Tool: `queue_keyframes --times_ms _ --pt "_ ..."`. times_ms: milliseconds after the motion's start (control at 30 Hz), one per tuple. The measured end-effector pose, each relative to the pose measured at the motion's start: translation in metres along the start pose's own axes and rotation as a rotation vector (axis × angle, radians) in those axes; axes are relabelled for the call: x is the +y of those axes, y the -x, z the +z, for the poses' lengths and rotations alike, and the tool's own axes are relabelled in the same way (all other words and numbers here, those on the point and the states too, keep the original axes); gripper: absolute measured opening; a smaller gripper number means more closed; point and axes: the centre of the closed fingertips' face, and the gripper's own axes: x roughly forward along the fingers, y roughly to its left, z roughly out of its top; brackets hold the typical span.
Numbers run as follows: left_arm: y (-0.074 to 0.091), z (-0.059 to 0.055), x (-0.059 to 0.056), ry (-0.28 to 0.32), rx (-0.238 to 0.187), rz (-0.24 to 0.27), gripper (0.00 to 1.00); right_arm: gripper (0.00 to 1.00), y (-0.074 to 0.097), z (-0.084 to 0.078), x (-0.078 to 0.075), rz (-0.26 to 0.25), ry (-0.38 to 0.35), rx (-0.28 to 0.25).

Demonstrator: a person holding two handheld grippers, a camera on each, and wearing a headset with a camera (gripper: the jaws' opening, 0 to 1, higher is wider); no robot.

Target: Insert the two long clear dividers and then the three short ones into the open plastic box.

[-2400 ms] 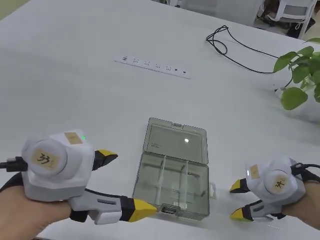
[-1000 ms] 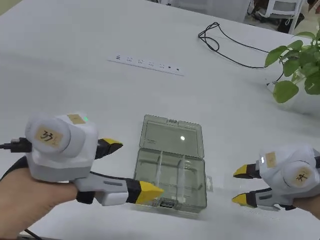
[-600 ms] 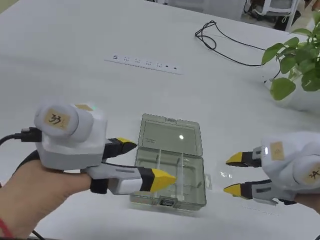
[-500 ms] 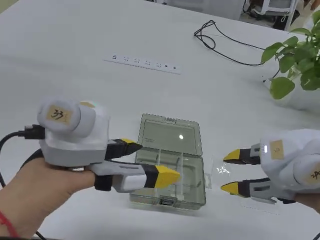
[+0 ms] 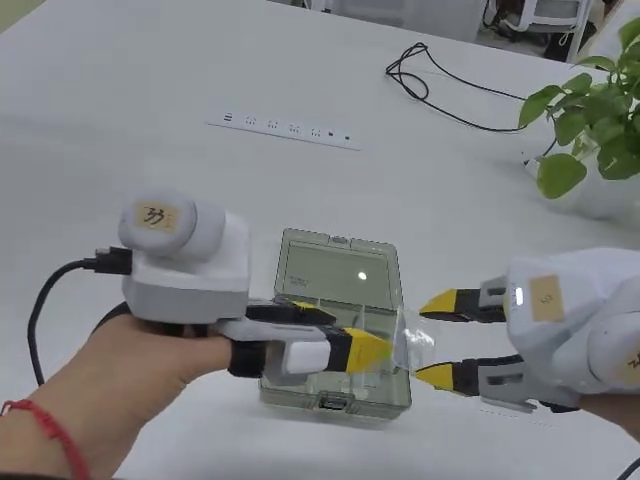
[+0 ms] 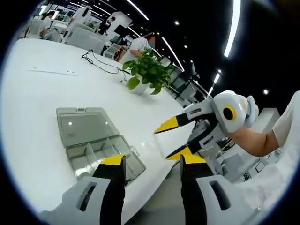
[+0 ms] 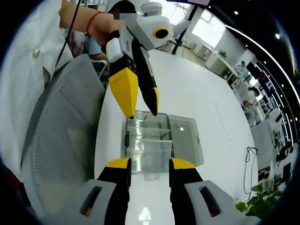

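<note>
- Several clear dividers (image 6: 105, 145) stand inside the open plastic box (image 5: 340, 270) on the bench (image 5: 150, 150).
- Left hand-held gripper (image 5: 358, 330), jaws apart and empty, hovers over its 8 o'clock edge.
- Right hand-held gripper (image 5: 422, 340), at 3 o'clock, pinches a short clear divider (image 7: 150, 157).

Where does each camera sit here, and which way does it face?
Head view: on the head, looking down at the box on the table; left gripper, right gripper and left hand show.
Left gripper view: on the left gripper, looking past its jaws across the box to the right gripper and a plant.
Right gripper view: on the right gripper, looking past the clear divider in its jaws at the box, left gripper, shirt and chair.
Shared: the gripper views face each other across the box.
</note>
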Motion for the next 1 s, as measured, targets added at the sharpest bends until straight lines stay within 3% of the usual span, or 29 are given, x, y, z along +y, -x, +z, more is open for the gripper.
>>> queue_keyframes --times_ms 267,433,1000 --pt "-0.013 -0.008 -0.010 0.061 0.019 -0.050 0.29 0.33 0.003 0.018 0.007 0.008 0.027 -0.016" --pt "-0.015 -0.009 -0.015 0.110 0.008 -0.081 0.17 0.33 0.003 0.023 0.010 0.012 0.053 -0.015" --pt "-0.018 -0.013 -0.020 0.162 0.007 -0.124 0.00 0.33 0.001 0.028 0.015 0.024 0.091 -0.005"
